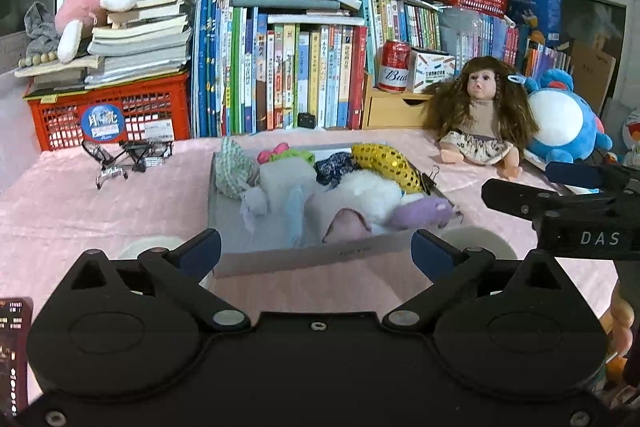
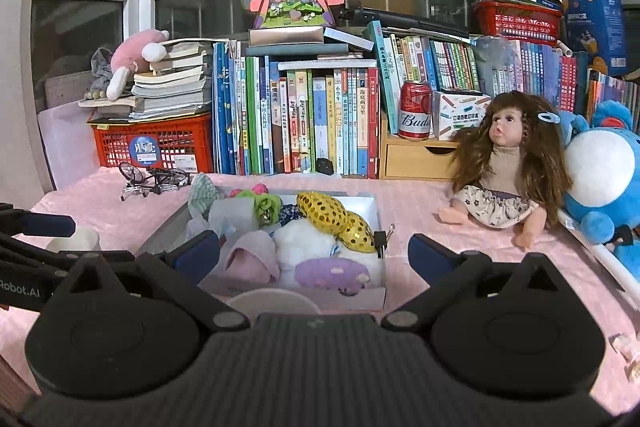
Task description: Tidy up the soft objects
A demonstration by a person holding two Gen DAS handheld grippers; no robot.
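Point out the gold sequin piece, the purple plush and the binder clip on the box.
gold sequin piece [image 2: 334, 217]: right wrist view, on its sequinned middle.
purple plush [image 2: 330, 273]: right wrist view, on its body in the box's near corner.
binder clip [image 2: 381, 241]: right wrist view, on its black body.

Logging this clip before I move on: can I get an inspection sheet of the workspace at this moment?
Surface: pink cloth covering the table.
Job's things: grey box full of soft items, including a gold sequin pouch and purple plush.
Clutter: doll, blue plush, beer can, glasses, binder clip.
Grippers: left gripper and right gripper open, empty.
Cables: nothing seen.
Surroundings: books, red crate, windows behind.
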